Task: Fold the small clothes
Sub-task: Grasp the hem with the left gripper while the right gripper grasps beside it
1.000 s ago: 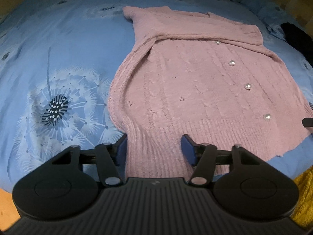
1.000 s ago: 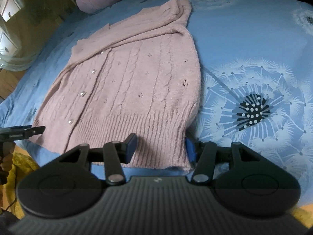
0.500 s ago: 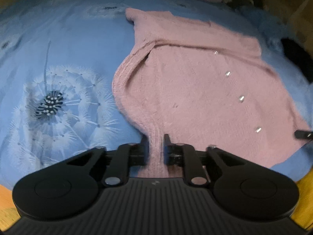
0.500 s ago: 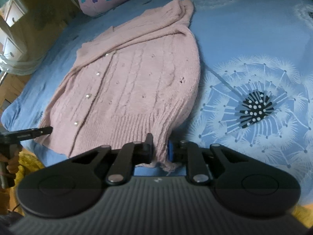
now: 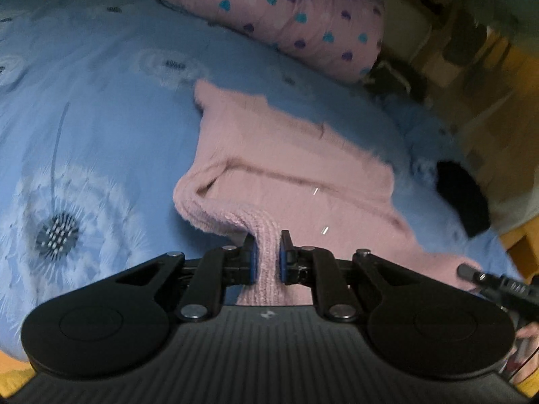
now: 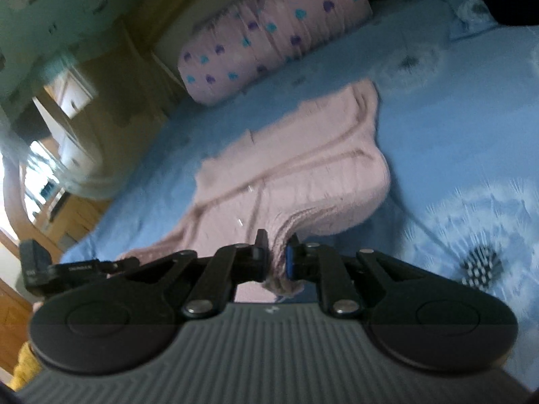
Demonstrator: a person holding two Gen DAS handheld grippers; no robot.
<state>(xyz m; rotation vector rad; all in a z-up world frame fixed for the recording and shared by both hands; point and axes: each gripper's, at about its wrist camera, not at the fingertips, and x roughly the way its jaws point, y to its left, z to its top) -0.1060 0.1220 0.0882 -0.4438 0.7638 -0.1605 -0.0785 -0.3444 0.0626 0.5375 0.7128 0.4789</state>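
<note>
**Inspector:** Item and location?

**Assessor:** One pink cable-knit cardigan with small pearly buttons [image 5: 286, 175], lying front-up on the bed's blue dandelion-print cover [image 5: 84, 107]. A pink bolster with heart print [image 5: 286, 17] lies beyond it, well apart.

**Inspector:** Handling properties?

**Assessor:** In my judgement soft, limp and light. The knit will sag and stretch between two holds and carries no crease of its own. It looks fuzzy enough not to slip. The ribbed hem is the thickest, firmest edge, so the two hem corners are the proper places to take hold.

**Inspector:** State of the tongs?

**Assessor:** The left tongs [image 5: 266, 256] are closed nearly to the limit, pads pinching a bunched strip of ribbed hem at one corner. The right tongs [image 6: 277, 259] are likewise clamped on the other hem corner, with a tuft of knit hanging below the pads. Both corners are raised off the cover; the collar end lies flat.
</note>
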